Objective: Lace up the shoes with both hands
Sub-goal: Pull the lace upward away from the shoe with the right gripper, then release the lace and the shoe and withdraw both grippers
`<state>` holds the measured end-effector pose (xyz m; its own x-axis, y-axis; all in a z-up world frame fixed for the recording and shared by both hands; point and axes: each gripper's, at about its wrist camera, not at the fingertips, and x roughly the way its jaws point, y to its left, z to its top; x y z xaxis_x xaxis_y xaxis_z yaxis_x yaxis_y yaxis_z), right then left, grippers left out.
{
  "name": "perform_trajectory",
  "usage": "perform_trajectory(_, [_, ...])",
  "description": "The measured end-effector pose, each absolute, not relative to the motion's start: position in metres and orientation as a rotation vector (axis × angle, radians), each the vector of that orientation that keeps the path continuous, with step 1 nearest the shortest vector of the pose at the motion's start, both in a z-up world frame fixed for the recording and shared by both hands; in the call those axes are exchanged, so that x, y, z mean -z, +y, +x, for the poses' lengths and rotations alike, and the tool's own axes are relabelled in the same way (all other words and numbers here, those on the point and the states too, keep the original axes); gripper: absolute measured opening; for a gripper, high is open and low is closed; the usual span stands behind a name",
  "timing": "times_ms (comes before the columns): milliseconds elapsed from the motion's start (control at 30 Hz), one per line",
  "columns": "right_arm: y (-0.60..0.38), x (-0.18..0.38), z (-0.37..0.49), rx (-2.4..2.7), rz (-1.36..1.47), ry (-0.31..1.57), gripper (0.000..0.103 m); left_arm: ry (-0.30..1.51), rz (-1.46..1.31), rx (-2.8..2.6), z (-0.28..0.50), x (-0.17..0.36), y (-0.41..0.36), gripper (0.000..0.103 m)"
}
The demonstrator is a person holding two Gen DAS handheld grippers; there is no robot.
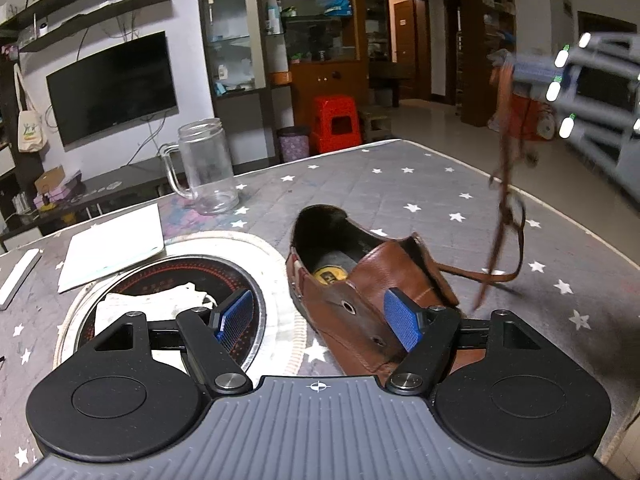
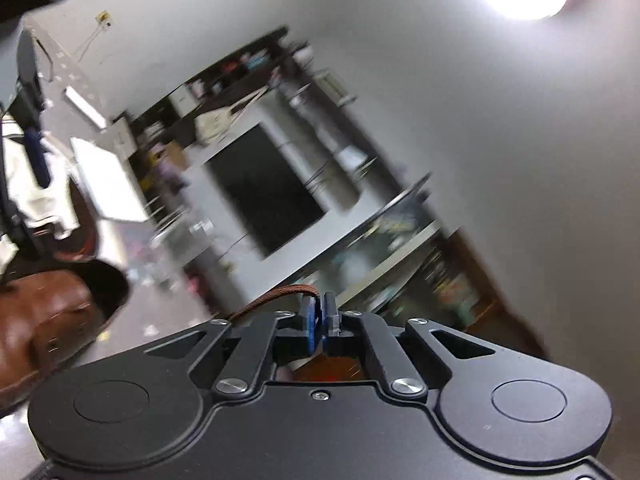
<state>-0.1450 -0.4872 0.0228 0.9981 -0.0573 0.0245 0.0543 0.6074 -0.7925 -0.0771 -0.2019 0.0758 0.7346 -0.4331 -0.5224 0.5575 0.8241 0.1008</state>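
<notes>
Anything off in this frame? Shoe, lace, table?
The lace is out of most eyelets, hanging loose from the raised right hand-held gripper, which is shut on it. The shoe lies tipped on its side, eyelets empty. The left hand-held gripper is open and holds nothing.

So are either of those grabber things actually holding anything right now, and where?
Yes. The right gripper is shut on the brown shoelace, pinching it near its upper end and lifting it above the shoe. The left gripper is open, holding nothing.
</notes>
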Motion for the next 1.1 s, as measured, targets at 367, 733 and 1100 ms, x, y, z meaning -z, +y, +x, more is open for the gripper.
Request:
perform_trajectory(367, [-0.489, -0.014, -0.135, -0.096, -0.687, 0.333, 0.022, 0.522, 0.260, 0.515, -0.085, -0.071, -0.192, 0.074])
perform_trajectory(733, [-0.513, -0.017, -0.135, -0.168, -0.470, 0.572, 0.033, 0.566, 0.268, 0.476, -0.088, -0.057, -0.182, 0.074])
perform_trajectory(1100, [-0.526, -0.023, -0.138, -0.189, -0.409, 0.618, 0.043, 0.574, 0.288, 0.441, -0.088, -0.050, -0.178, 0.074])
